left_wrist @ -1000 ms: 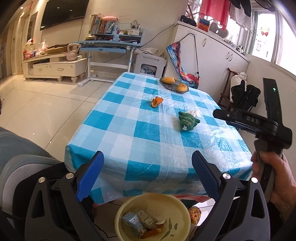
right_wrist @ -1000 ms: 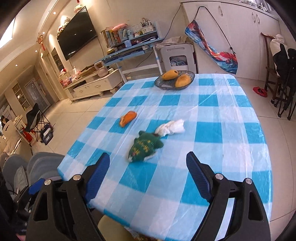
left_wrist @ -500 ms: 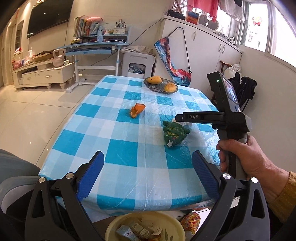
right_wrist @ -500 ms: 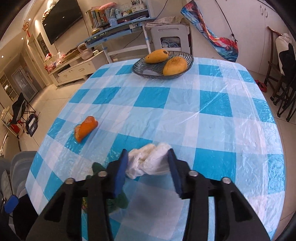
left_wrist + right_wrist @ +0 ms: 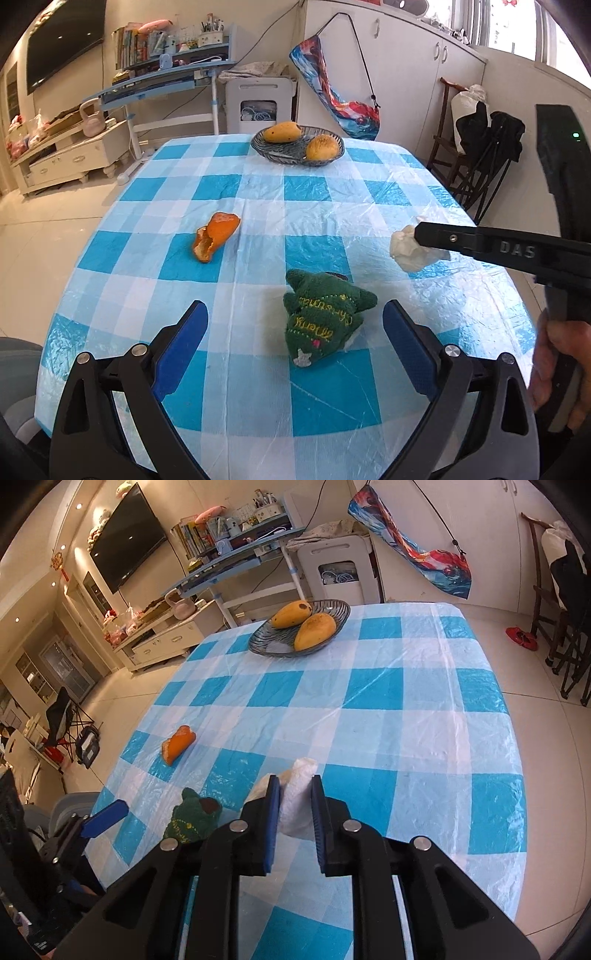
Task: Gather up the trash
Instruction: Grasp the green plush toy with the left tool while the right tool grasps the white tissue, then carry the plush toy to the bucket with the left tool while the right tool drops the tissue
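Note:
A crumpled white tissue (image 5: 297,797) sits between the blue pads of my right gripper (image 5: 294,786), whose jaws are closing and pressing on it just above the checked tablecloth. The left wrist view shows that gripper (image 5: 419,234) from the side with the tissue (image 5: 406,253) at its tip. My left gripper (image 5: 294,309) hangs open over the near table edge. A green knitted cloth (image 5: 325,321) lies between and just beyond its fingers, untouched. An orange peel (image 5: 214,236) lies farther left on the cloth (image 5: 177,744).
A glass dish (image 5: 280,157) with two mangoes stands at the far end of the table (image 5: 258,184). A hand (image 5: 561,369) holds the right gripper's handle. Dark folding chairs (image 5: 569,602) stand to the right, a grey seat (image 5: 18,369) at near left.
My right gripper came down around the tissue and shut on it. My left gripper moved forward over the table, and the yellow bowl of trash below it dropped out of view.

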`<action>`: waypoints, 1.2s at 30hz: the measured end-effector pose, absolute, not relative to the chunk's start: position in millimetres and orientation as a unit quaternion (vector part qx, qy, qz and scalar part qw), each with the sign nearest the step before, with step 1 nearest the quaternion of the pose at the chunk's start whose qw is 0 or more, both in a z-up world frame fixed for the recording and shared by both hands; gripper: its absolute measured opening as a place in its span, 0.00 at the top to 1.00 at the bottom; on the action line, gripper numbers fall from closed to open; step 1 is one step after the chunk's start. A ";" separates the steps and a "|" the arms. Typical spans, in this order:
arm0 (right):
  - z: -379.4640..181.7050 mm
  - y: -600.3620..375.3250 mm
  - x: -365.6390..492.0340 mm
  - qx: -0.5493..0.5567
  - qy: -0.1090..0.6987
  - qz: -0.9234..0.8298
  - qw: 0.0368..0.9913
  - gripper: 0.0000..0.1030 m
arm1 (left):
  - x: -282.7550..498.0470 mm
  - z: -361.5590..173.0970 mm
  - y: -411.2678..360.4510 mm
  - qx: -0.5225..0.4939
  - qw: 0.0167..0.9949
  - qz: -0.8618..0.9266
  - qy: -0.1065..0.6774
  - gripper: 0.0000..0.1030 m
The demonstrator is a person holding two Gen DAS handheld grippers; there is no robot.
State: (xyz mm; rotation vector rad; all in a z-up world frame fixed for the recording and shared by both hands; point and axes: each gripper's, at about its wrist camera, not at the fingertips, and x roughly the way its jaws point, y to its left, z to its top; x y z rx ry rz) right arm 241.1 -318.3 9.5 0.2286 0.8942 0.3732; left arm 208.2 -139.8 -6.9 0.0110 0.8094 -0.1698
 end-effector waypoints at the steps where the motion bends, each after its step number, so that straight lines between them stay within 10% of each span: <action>1: 9.8 -320.6 239.9 0.117 0.428 0.182 0.878 0.83 | 213.9 -9.8 -142.4 0.011 0.913 -0.077 0.400 0.11; 4: 14.0 -323.6 238.4 0.134 0.426 0.192 0.874 0.83 | 224.4 -18.0 -144.9 0.021 0.906 -0.070 0.417 0.14; 8: 18.0 -325.0 231.6 0.131 0.423 0.201 0.874 0.83 | 231.7 -30.7 -147.3 0.034 0.894 -0.081 0.439 0.62; 12: 18.9 -330.7 224.4 0.140 0.423 0.205 0.871 0.83 | 225.2 -29.9 -146.2 0.032 0.894 -0.098 0.436 0.79; 36: 5.6 -236.9 136.8 0.103 0.449 0.324 0.826 0.83 | 60.1 -7.1 -43.9 -0.044 0.896 -0.093 0.431 0.80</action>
